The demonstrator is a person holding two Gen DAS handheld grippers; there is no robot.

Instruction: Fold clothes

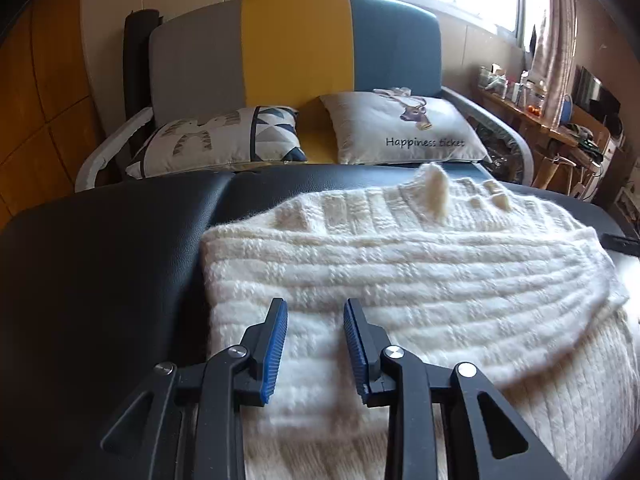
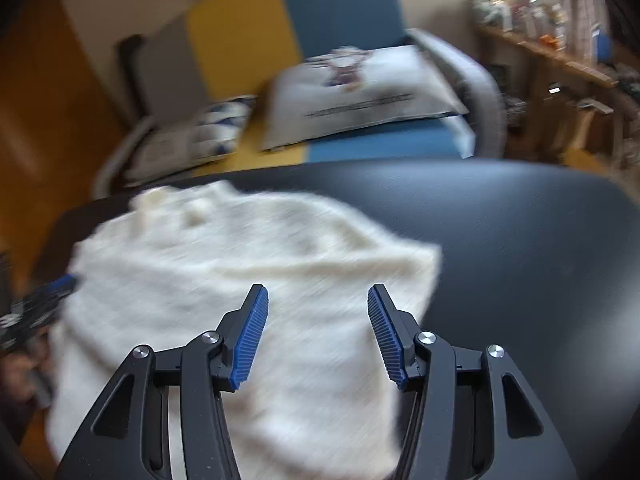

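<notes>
We see a cream knitted sweater (image 1: 400,280) spread on a dark padded bench (image 1: 100,280), with a sofa (image 1: 296,52) and two pillows beyond the sweater's far end. The sweater's long axis runs from near us away toward the sofa, and a layer already lies folded across its width. Our left gripper (image 1: 315,312) hangs over the sweater's near left part, just inside its left edge, jaws apart with nothing between them. Our right gripper (image 2: 318,300) hangs over the sweater's near right part, close to its right edge, jaws also apart and empty, spread a little wider than the left. We judge the coming move turns on this: each gripper has a near corner of the sweater almost beneath it, the fabric stretching ahead and away, so a fold would carry the near end toward the sofa. Neither hand looks clearly nearer. The left view is sharp and shows the ribbed knit, a raised tuft of fabric near the sweater's far end, and the folded layer's edge. The right view is blurred but shows the sweater's right corner against bare bench, and the left gripper at the sweater's left.
</notes>
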